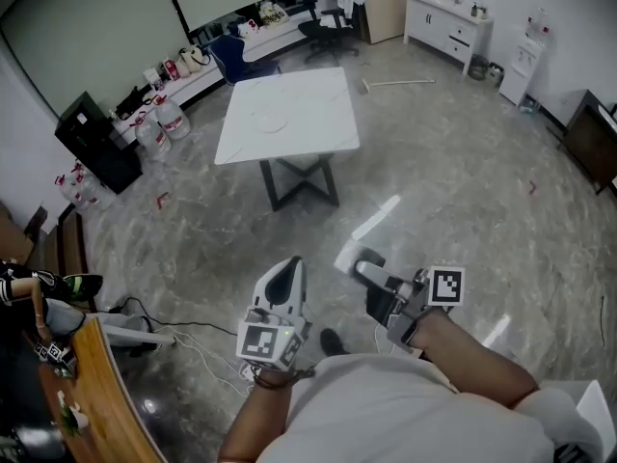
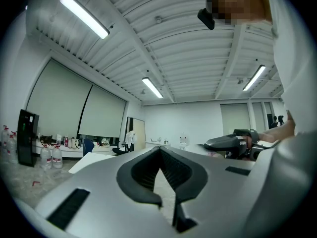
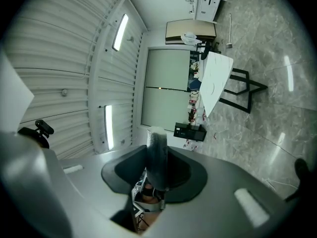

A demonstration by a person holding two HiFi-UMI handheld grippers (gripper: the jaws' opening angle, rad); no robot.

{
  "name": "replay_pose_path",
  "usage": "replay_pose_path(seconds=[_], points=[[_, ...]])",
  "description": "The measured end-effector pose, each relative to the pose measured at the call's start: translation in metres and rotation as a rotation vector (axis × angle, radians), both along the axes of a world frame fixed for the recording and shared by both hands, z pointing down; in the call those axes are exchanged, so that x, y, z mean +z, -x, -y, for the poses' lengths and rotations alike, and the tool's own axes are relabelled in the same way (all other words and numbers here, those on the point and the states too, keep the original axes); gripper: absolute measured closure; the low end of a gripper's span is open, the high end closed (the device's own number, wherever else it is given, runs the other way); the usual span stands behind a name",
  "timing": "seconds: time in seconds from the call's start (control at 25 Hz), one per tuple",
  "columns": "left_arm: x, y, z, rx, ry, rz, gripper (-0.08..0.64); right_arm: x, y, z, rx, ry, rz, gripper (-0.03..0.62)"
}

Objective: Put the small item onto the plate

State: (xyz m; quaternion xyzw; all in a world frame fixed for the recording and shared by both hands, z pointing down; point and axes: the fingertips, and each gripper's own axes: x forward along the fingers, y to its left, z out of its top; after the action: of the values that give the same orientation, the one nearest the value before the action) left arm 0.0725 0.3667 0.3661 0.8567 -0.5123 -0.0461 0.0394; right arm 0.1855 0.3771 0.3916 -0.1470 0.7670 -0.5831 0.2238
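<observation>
Far ahead on a white table [image 1: 318, 128] lies a pale plate [image 1: 271, 121], faint against the top. Both grippers are held low by the person's body, well short of the table. My right gripper [image 1: 364, 270] is shut on a small whitish-grey cylinder-like item [image 3: 158, 155], which stands up between its dark jaws; the item's pale end [image 1: 348, 258] shows at the tips. My left gripper [image 1: 287, 270] is shut and holds nothing; its jaws meet at a point [image 2: 159, 150]. The table [image 3: 216, 78] appears sideways in the right gripper view.
Marbled floor lies between me and the table. A black cabinet [image 1: 92, 141] and water bottles [image 1: 159, 123] stand at the left wall, an office chair [image 1: 328, 29] and a white cupboard [image 1: 445, 27] at the back. A wooden desk [image 1: 106, 394] and floor cables [image 1: 183, 340] are near left.
</observation>
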Motion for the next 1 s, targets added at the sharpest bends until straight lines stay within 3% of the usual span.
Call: replay_pose_path(seconds=[0.28, 0.52, 0.72, 1.0], points=[[0.0, 0.062, 0.082, 0.044, 0.004, 0.015, 0.554, -0.005, 0.07, 0.083, 0.021, -0.014, 0.013, 0.486], [0.003, 0.093, 0.125, 0.035, -0.005, 0.008, 0.554, -0.006, 0.104, 0.126, 0.004, -0.023, 0.012, 0.486], [0.007, 0.107, 0.17, 0.008, 0.0, 0.006, 0.554, -0.001, 0.119, 0.177, -0.024, -0.018, 0.013, 0.486], [0.006, 0.116, 0.268, -0.054, -0.009, 0.018, 0.554, 0.001, 0.128, 0.286, -0.08, -0.021, 0.005, 0.486]])
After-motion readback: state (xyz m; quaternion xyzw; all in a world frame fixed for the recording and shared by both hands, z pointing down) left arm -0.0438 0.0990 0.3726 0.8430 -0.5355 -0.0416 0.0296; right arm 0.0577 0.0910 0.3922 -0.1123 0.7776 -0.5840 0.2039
